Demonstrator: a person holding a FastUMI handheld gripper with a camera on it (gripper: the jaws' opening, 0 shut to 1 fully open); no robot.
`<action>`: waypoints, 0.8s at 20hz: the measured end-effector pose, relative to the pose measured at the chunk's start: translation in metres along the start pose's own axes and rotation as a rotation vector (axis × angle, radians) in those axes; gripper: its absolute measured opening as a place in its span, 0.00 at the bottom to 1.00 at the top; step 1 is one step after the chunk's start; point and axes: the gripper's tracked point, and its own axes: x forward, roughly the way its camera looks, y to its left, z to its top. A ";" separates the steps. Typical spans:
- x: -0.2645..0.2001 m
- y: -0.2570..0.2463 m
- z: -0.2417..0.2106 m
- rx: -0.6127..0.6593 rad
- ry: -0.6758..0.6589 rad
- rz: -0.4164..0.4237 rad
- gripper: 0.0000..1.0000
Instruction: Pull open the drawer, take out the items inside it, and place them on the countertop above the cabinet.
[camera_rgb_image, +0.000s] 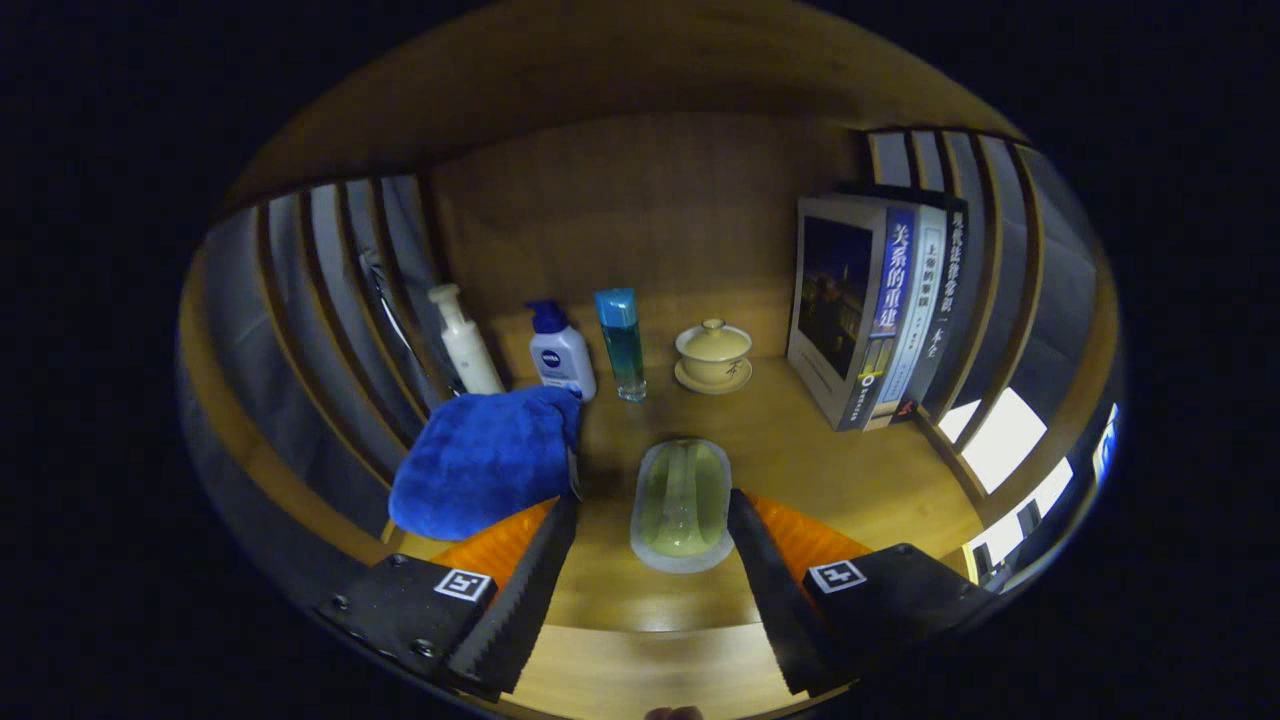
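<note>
here gripper (652, 535) spread beside soap dish (681, 503)

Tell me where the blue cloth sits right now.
In the gripper view the blue cloth lies on the wooden countertop, just ahead of the left finger of the open gripper, in front of the pump bottles.

blue cloth (485, 460), pale green soap dish (682, 505)
</note>
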 end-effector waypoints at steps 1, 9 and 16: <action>-0.014 0.003 0.001 -0.012 -0.029 0.007 0.99; -0.139 0.039 0.009 -0.145 -0.300 0.073 0.99; -0.232 0.061 -0.052 -0.202 -0.445 0.074 0.98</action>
